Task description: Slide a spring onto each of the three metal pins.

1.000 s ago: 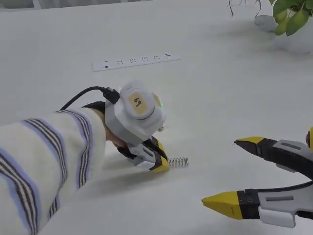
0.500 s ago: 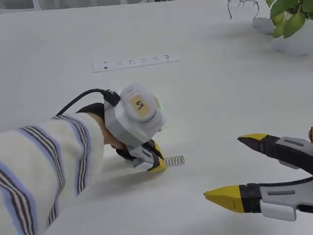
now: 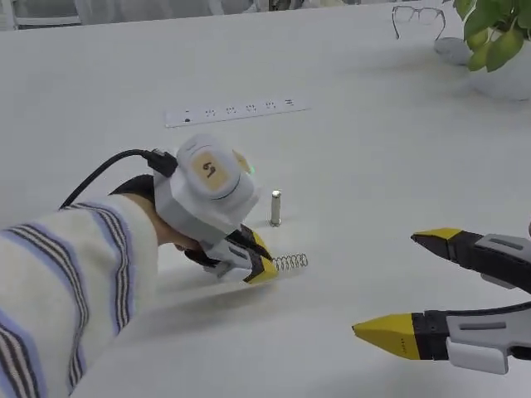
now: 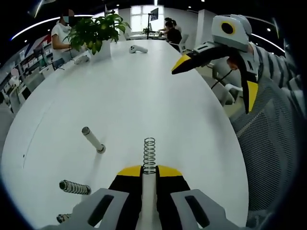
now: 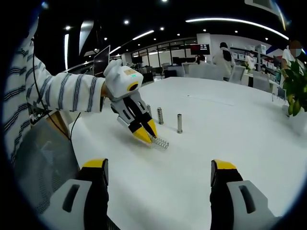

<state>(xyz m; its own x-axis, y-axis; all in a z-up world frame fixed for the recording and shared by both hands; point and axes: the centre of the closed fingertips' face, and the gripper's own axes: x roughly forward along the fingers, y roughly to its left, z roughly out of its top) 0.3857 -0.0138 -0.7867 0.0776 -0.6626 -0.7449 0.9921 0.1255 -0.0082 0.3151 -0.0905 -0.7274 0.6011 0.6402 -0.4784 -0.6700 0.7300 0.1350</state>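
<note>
- Our left gripper (image 4: 149, 168) is closed on one end of a spring (image 4: 149, 153). The rest of the coil sticks out free past the yellow tips, low over the white table (image 3: 373, 149).
- The bare pin (image 4: 92, 139) stands upright just beyond the spring, on its far side and a little to the left, not touching it.
- Left of that, one pin (image 4: 74, 187) already wears its coil. A third at the edge of the left gripper view is too cut off for us to judge.
- To finish well, we think the spring must be lifted and turned upright, so its open end faces down over the pin's top.
- We should line up the coil's axis with the pin before lowering. A tilted coil would likely catch on the rim and buckle.
- We grip only the end turns, so the free length may wobble; slow, steady lowering seems wise.
- Our right gripper (image 5: 158, 165) hovers with its jaws wide apart, well to the right and nearer us. It could steady the spring if needed.
</note>
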